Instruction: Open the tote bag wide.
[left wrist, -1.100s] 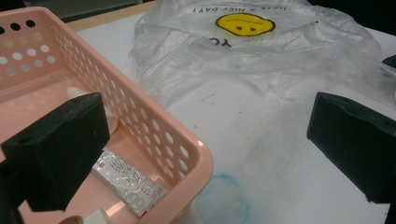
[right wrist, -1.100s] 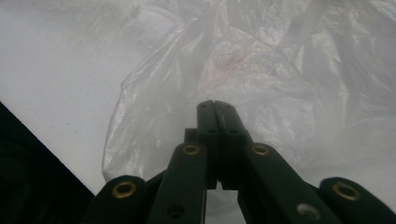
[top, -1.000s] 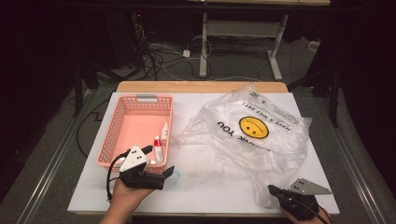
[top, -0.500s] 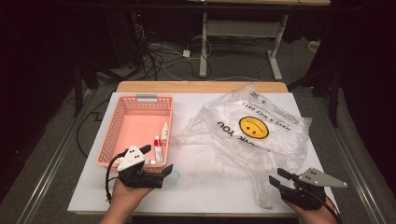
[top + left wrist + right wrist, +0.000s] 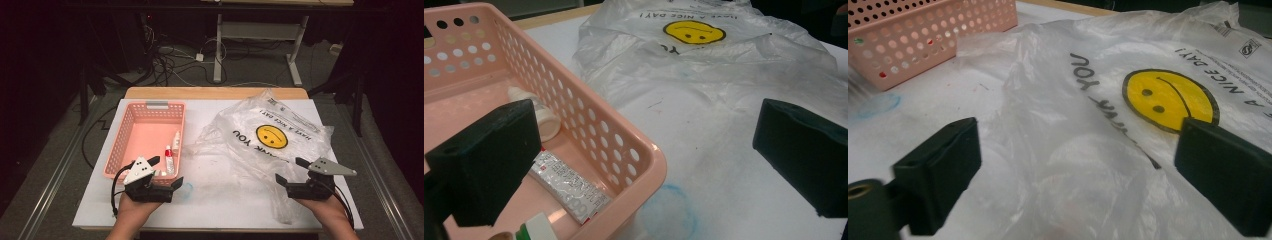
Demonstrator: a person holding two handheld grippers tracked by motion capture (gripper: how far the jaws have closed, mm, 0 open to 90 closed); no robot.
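**Ana:** Two grippers, one big crinkled clear plastic bag with a yellow smiley face [image 5: 272, 137] — why is it spread flat over the white table top [image 5: 225, 210]?

**Ben:** My guess is that it lies slack so an edge can be picked up and its mouth opened. The right gripper [image 5: 292, 171] has its jaws over the near edge; they have just been opening and now stand wide apart. In the right gripper view the film lies between and beyond the jaws, below them, and neither pad presses on it.

**Ana:** And the pink perforated plastic basket [image 5: 131, 135]?

**Ben:** It sits beside the bag, likely as a holder for the small things. The left gripper [image 5: 167, 172] hovers at its near right corner, jaws spread and pinching nothing. In the left gripper view one jaw hangs over the basket's inside, the other over bare table, with the basket wall between them.

**Ana:** What lies inside?

**Ben:** A red and white tube [image 5: 169, 160], just ahead of the left jaw, and a small white bottle [image 5: 176, 141] lying farther beyond it. Both are touched by no finger.
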